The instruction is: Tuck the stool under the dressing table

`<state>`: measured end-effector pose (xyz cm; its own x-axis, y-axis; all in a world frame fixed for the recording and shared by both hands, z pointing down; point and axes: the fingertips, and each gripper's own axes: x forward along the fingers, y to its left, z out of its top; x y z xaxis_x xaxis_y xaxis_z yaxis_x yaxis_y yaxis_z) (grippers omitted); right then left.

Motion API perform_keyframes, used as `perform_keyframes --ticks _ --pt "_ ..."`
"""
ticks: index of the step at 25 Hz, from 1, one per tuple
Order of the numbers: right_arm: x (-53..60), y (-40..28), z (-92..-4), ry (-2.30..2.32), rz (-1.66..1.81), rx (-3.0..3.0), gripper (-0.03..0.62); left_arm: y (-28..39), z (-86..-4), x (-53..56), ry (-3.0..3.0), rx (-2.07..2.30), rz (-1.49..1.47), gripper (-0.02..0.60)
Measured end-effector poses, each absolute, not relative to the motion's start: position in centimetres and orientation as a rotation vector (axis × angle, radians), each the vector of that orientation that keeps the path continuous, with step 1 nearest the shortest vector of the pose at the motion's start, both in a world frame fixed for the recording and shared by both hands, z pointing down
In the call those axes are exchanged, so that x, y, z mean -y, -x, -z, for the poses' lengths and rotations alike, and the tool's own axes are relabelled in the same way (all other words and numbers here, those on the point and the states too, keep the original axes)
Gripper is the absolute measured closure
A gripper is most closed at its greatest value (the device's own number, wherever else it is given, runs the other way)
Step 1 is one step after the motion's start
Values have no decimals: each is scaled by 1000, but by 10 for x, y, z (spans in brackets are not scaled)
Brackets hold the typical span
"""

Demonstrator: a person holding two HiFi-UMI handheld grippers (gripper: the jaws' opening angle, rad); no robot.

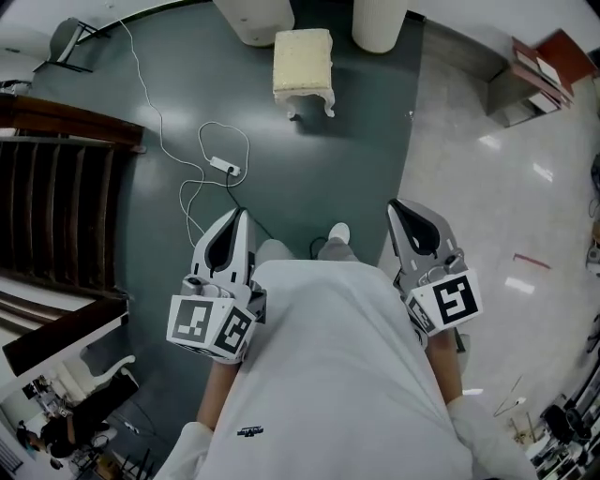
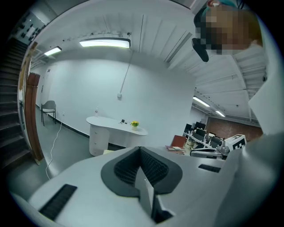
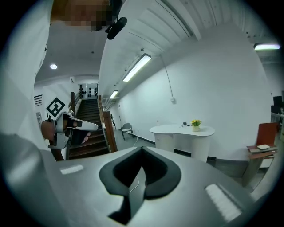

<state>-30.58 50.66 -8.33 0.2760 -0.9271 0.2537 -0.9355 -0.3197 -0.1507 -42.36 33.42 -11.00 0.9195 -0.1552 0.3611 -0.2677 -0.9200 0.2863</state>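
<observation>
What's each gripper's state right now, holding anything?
Left grey two-jaw gripper: closed, holding nothing.
Right grey two-jaw gripper: closed, holding nothing.

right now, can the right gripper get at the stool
Probably not from here: the stool stands well ahead of the right gripper, across the floor. Nothing blocks the path; the power strip lies off to the left.

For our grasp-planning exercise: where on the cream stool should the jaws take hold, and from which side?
Probably the stool by its padded seat's near edge, coming from the person's side. That edge faces the person, the seat is a slab above curved legs, and the dressing table stands beyond, so the push runs straight under.
</observation>
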Motion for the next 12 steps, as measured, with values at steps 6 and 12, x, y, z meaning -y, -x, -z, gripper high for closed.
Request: perform_keyframes --ticks 6,12 --pt "-527 295 88 -2617 -454 1796 585 411 114 -351 -2762 297 -501 572" --pt "-541 278 86 -2734 -470 1783 585 386 122 -362 -2794 253 -485 572"
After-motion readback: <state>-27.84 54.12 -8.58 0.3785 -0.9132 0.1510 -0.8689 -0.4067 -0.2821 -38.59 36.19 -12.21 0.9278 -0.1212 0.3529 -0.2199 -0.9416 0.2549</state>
